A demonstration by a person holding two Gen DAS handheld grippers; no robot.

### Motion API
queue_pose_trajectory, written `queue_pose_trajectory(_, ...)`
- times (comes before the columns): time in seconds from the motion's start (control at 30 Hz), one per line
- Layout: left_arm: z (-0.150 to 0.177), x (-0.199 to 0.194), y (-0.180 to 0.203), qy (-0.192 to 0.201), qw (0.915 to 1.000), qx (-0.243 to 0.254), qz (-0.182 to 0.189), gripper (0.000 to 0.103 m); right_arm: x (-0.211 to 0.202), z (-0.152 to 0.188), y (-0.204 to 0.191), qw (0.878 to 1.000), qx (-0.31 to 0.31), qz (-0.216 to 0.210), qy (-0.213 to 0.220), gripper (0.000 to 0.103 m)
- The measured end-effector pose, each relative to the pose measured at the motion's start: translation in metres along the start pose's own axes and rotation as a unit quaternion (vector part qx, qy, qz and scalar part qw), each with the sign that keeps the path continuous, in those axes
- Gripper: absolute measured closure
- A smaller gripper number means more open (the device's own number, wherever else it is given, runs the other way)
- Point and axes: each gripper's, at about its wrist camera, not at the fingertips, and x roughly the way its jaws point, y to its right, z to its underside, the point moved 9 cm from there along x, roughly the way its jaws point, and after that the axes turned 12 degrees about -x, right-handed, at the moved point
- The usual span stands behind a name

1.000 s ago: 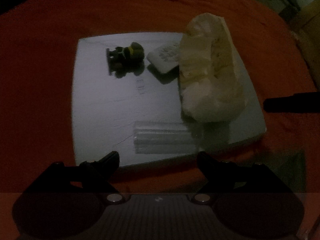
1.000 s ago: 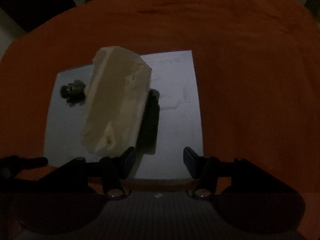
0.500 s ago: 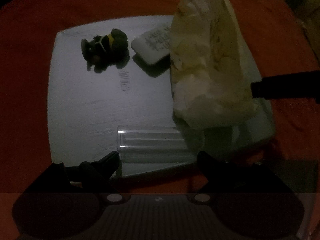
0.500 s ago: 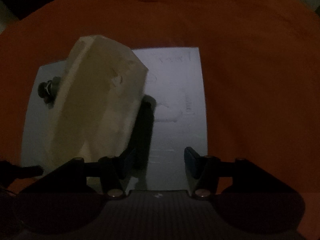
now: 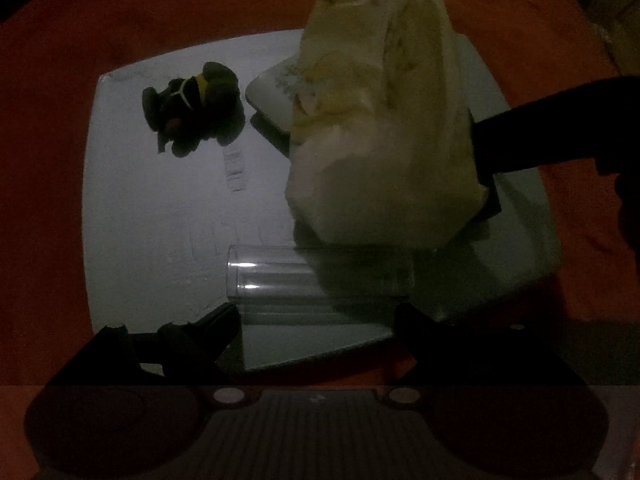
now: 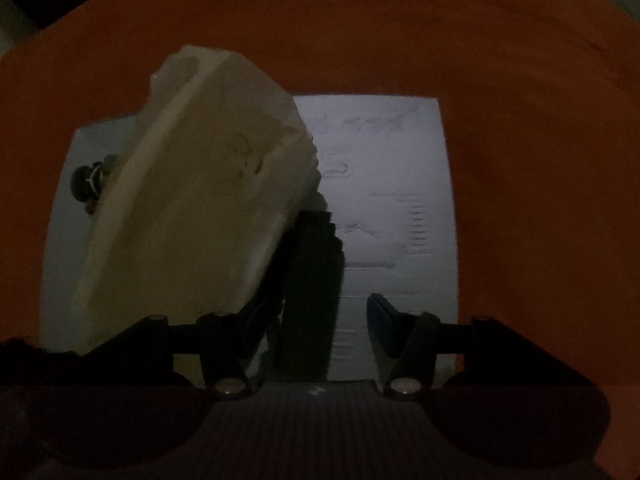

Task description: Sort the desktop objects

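Note:
A pale cream bag-like pack (image 5: 384,128) lies on a white board (image 5: 160,208), also large in the right wrist view (image 6: 192,216). A clear plastic tube (image 5: 312,284) lies across the board's near edge, just ahead of my open left gripper (image 5: 316,320). A dark toy car with a yellow band (image 5: 192,108) and a small white packet (image 5: 272,96) sit at the back. My right gripper (image 6: 312,316) is open, its left finger against the pack's side; it shows as a dark bar (image 5: 540,136) in the left wrist view.
An orange cloth (image 6: 520,160) covers the table around the board (image 6: 392,184). The scene is dim. Pale furniture shows at the far right corner (image 5: 616,12).
Both grippers have moved forward toward the board. The right gripper has come up beside the pack. The tube now lies close to the left fingertips.

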Motion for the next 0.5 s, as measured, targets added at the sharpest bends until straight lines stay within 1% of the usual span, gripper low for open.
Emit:
queue_pose_trajectory(0.03,0.0,-0.001,-0.001,0.004,1.0,0.002,-0.002,0.022,-0.001,0.001,0.0,1.0,-0.003,0.004,0.004,0.051)
queue_pose_trajectory(0.1,0.001,-0.002,-0.004,0.015,0.9998,0.006,-0.006,0.03,-0.004,0.002,0.001,1.0,-0.01,0.005,0.01,0.071)
queue_pose_trajectory(0.17,0.0,-0.005,-0.008,0.027,0.9995,0.011,-0.012,0.047,-0.007,0.006,0.002,1.0,-0.01,-0.001,0.01,0.073)
queue_pose_trajectory(0.2,-0.001,-0.007,-0.01,0.031,0.9994,0.012,-0.012,0.051,-0.009,0.008,0.004,1.0,-0.01,0.0,0.009,0.074)
queue_pose_trajectory(0.27,-0.002,-0.009,-0.015,0.037,0.9992,0.013,-0.013,0.068,-0.014,0.013,0.006,1.0,-0.019,0.002,0.009,0.074)
queue_pose_trajectory(0.33,-0.002,-0.012,-0.021,0.042,0.9988,0.017,-0.016,0.079,-0.018,0.02,0.011,1.0,-0.018,0.002,0.005,0.074)
queue_pose_trajectory(0.4,0.0,-0.013,-0.028,0.045,0.9986,0.025,-0.015,0.083,-0.022,0.028,0.017,1.0,-0.018,0.003,0.001,0.074)
queue_pose_trajectory(0.5,0.0,-0.015,-0.038,0.045,0.9987,0.02,-0.014,0.084,-0.027,0.038,0.027,1.0,-0.02,0.006,-0.004,0.074)
